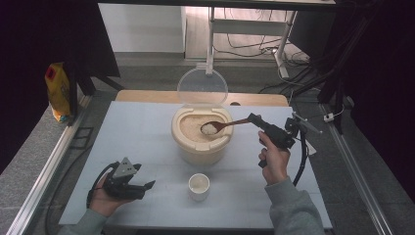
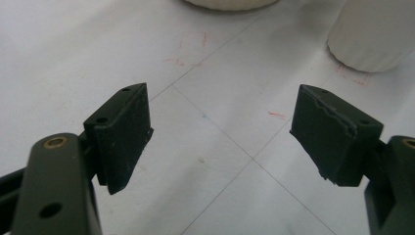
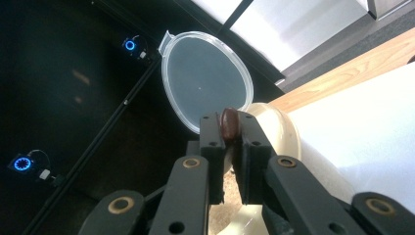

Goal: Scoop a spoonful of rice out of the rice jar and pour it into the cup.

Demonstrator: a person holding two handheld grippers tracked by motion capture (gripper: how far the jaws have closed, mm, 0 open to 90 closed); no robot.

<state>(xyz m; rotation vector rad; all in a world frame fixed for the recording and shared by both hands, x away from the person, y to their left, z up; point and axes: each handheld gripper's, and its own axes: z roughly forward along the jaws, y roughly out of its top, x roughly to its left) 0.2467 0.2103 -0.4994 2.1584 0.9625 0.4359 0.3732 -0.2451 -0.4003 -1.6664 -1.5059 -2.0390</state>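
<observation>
High view: right tool (image 1: 255, 119) clamped on tail end of dark brown wooden spoon (image 1: 226, 125), bowl heaped with white rice, hovering over round cream plastic rice bin (image 1: 201, 135) at mid worktop (image 1: 142, 142). Clear hinged lid (image 1: 202, 88) standing upright behind bin. Small white ribbed cup (image 1: 199, 186) just in front of bin, apart from it. Left tool (image 1: 147, 188) resting low at near left, holding nothing. Yellow packet (image 1: 58, 91) off worktop at far left. Spoon likely stiff and light; loose grains likely to spill on any tilt, so best kept level. Grip far out on handle, so probably prone to twisting. Cup contents hard to make out.

Left gripper view: black pads (image 2: 122, 132) spread wide, nothing between, bare worktop below. Cup cut off at top right, bin base cut off at top edge.

Right gripper view: jaws nearly closed on rounded spoon handle end (image 3: 228, 122). Spoon bowl and rice load hidden behind tool. Lid and bin rim beyond; bin interior mostly blocked.
</observation>
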